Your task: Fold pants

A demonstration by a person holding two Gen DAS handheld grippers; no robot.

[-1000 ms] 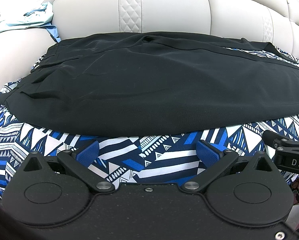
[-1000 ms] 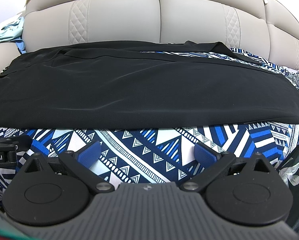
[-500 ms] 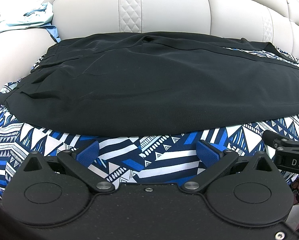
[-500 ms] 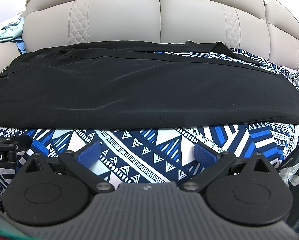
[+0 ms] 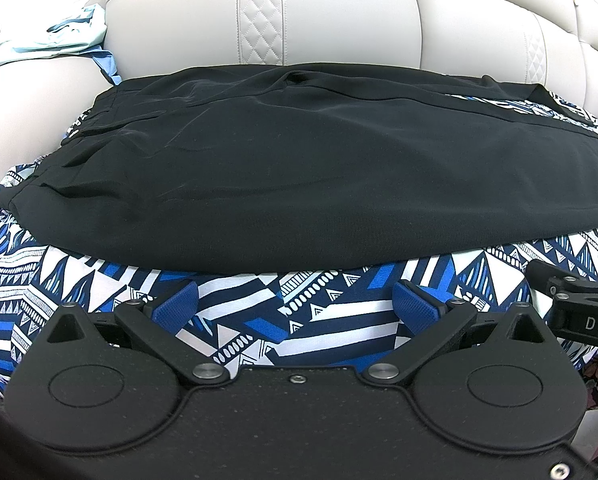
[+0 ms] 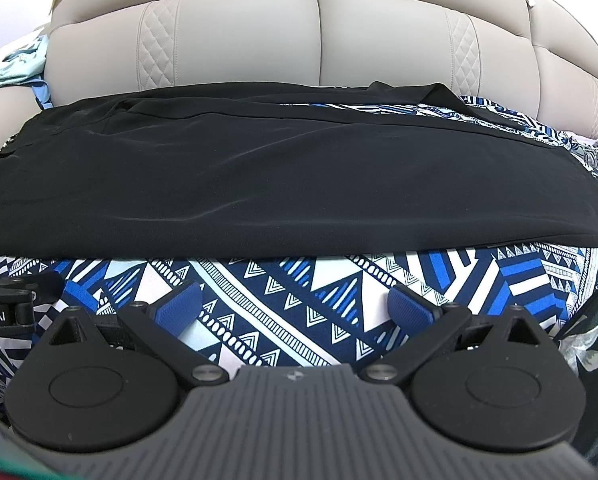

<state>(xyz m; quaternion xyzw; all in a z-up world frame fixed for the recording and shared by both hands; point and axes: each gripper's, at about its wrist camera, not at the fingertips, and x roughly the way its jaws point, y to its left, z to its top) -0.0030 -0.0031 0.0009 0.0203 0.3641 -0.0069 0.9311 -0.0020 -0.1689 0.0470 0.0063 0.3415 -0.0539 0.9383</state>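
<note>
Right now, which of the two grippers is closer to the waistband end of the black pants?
Left. The left gripper hovers open before the near edge of the black pants, toward the waistband. The right gripper, also open, sits farther along the leg.

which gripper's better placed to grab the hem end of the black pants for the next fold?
Right, probably. The black pants' hem shows only in its view; the right gripper is open. The left gripper, also open, faces the waistband.
</note>
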